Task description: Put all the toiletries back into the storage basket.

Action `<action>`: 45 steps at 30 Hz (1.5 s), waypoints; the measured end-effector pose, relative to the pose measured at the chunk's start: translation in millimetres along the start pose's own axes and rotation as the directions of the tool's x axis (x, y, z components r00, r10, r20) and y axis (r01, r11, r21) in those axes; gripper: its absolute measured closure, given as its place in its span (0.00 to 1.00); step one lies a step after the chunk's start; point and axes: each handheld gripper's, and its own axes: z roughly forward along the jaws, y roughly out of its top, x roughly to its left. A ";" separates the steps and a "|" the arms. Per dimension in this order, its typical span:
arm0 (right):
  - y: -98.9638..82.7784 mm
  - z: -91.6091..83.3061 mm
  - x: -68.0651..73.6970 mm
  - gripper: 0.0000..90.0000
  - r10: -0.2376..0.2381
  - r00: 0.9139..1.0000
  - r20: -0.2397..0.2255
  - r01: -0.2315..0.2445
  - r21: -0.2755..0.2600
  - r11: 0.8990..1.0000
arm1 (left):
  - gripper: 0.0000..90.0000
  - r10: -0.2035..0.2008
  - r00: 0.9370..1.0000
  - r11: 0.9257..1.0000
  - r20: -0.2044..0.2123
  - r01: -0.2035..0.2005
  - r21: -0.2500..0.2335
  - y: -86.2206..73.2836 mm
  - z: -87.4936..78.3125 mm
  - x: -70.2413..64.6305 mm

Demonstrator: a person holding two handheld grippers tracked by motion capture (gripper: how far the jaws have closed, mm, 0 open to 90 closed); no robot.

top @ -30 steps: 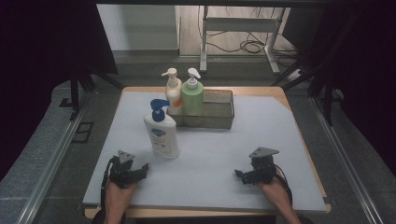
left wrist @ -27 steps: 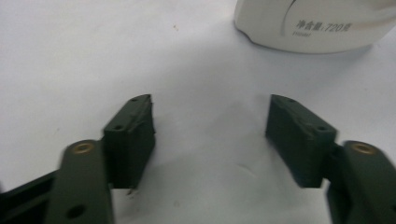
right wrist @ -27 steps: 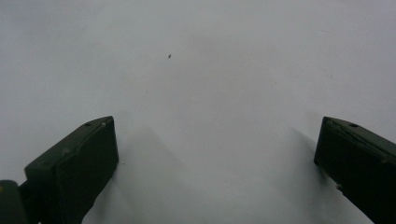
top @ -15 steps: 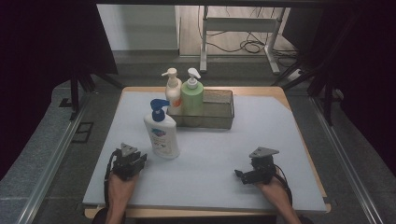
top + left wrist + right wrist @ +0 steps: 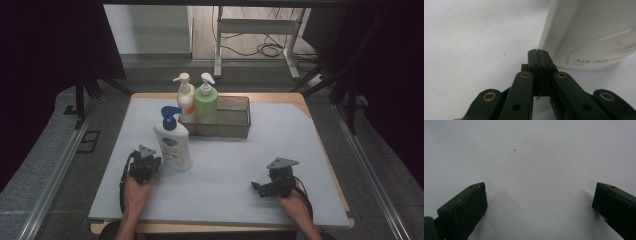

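The right gripper (image 5: 540, 202) is seen from behind its own two black, blocky jaws, which rise from the lower corners and stand wide apart with nothing between them. Beneath and ahead lies the pale grey, matte table surface (image 5: 531, 157), smooth and evenly lit. Each jaw casts a soft shadow on the surface beside it. A single tiny dark speck (image 5: 514, 150) sits on the surface, well ahead of the jaws.
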 end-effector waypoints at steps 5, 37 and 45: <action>0.0 0.0 0.0 0.00 0.000 1.000 0.000 0.000 0.000 1.000 | 0.99 0.012 1.000 1.000 -0.001 -0.012 -0.004 5.1 3.5 -2.3; -0.1 0.0 0.0 0.00 0.000 1.000 0.000 0.000 0.000 1.000 | 0.99 0.024 0.992 0.999 0.121 -0.020 -0.038 29.5 35.8 22.3; -0.1 0.0 0.0 0.00 0.000 1.000 0.000 0.000 0.000 1.000 | 0.99 0.021 0.986 0.999 0.163 -0.017 -0.031 30.0 36.4 20.7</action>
